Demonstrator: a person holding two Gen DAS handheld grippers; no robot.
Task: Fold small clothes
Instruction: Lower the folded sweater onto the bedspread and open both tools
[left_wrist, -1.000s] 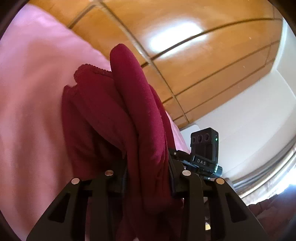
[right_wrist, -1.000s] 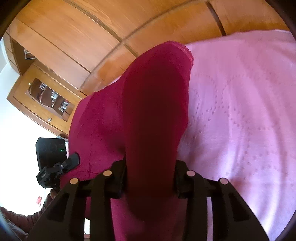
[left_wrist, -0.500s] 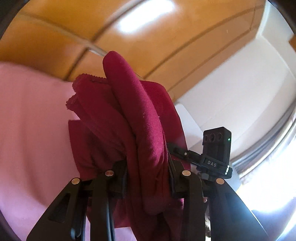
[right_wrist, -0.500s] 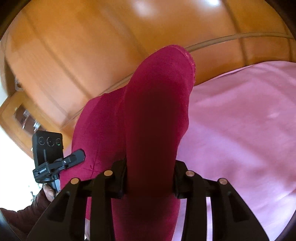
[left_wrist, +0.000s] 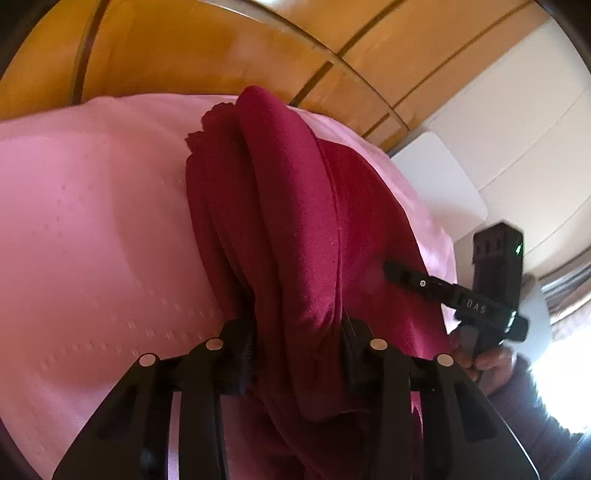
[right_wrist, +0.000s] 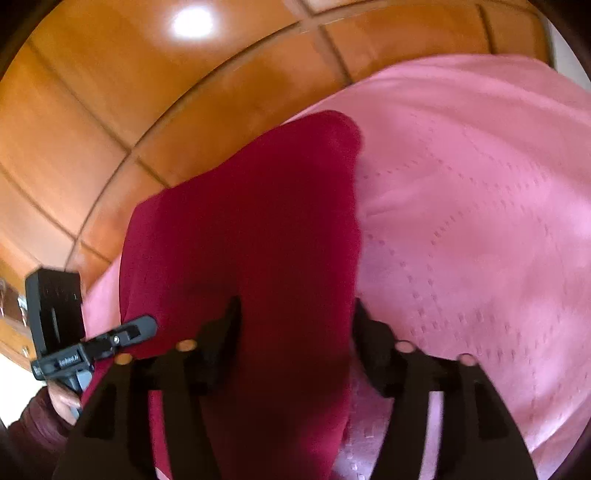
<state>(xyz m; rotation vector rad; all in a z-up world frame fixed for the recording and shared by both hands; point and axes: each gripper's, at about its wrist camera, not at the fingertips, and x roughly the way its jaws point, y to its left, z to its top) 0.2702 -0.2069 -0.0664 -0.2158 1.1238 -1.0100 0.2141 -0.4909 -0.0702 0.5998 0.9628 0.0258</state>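
From the left wrist view, the left gripper (left_wrist: 299, 354) is reaching down over a pink bedspread (left_wrist: 92, 229), with a thick bunched fold of the dark red garment (left_wrist: 288, 206) standing up between its two black fingers (left_wrist: 236, 354). Its jaws have just been easing open a little, yet the cloth is still filling the gap and both pads are pressing into it. The garment is draping away to the right, over the bedspread, towards the other tool. There the right gripper (left_wrist: 402, 271) is poking in from the side, carried by a hand (left_wrist: 487, 362) in a dark sleeve. Wooden wardrobe panels (left_wrist: 221, 55) are filling the background.

From the right wrist view, the right gripper (right_wrist: 295, 332) is hanging over the same garment (right_wrist: 251, 229), whose broad red fold is running up between its fingers (right_wrist: 373, 350). These jaws have just been opening wide: the right finger is standing clear of the cloth edge, and the picture is too blurred to tell whether the left one is touching. The garment is lying on the pink bedspread (right_wrist: 480, 221). At lower left the left gripper (right_wrist: 144, 326) is showing, its tip at the cloth's edge.
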